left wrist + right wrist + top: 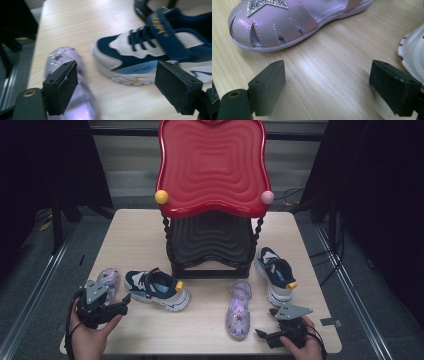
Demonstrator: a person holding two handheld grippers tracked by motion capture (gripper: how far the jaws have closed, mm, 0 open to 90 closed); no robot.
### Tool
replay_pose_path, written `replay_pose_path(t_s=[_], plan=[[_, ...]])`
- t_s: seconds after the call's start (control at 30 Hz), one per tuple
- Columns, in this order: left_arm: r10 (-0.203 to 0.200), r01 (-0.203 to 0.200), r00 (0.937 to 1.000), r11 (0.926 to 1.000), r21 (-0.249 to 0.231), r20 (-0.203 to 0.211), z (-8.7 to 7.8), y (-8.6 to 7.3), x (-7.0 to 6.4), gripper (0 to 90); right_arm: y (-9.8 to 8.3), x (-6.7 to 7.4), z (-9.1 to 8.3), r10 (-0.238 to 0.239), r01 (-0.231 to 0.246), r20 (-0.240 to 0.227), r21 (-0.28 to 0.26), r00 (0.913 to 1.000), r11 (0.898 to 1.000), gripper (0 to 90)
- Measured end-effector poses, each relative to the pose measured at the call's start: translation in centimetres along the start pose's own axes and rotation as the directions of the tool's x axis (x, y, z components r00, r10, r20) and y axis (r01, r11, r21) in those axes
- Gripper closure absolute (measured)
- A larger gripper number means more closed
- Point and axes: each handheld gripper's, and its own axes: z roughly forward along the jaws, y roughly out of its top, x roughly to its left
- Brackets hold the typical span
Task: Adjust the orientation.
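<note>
My left gripper point(116, 87) has its jaws spread wide with nothing between them, hovering just over the lilac sandal point(65, 82) at the table's left edge, right beside the navy sneaker point(152, 52). My right gripper point(327, 87) is just as wide and also empty, sitting low over bare wood near the toe of the other lilac sandal point(274, 25). The high view adds what the gripper views miss: the second navy sneaker point(276, 275) by the red-topped two-tier rack point(212, 195) on the table point(135, 235).
</note>
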Motion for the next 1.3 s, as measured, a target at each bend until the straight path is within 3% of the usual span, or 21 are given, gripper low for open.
replay_pose_path(t_s=[0.33, 0.5, 0.63, 1.3], plan=[[-0.040, 0.043, 0.9970, 0.9985, 0.033, -0.066, 0.3, -1.7, 1.4, 15.3, 0.0, 0.0, 0.0, 0.000, 0.000, 0.000, 0.000, 1.0000, 1.000, 13.1], [-0.069, 0.074, 0.9948, 0.9949, 0.068, -0.074, 0.9, -2.6, 1.6, 15.2, 0.0, 0.0, 0.0, -0.003, 0.003, 0.000, -0.001, 1.0000, 1.000, 13.1], [-0.081, 0.086, 0.9937, 0.9941, 0.065, -0.077, 1.3, -3.1, 1.6, 15.5, 0.0, 0.0, 0.0, 0.000, 0.000, 0.001, 0.000, 1.0000, 1.000, 13.1], [-0.071, 0.076, 0.9940, 0.9951, 0.063, -0.084, 1.7, -3.5, 1.3, 15.7, 0.0, 0.0, 0.0, -0.002, 0.002, 0.000, -0.001, 1.0000, 1.000, 13.1]])
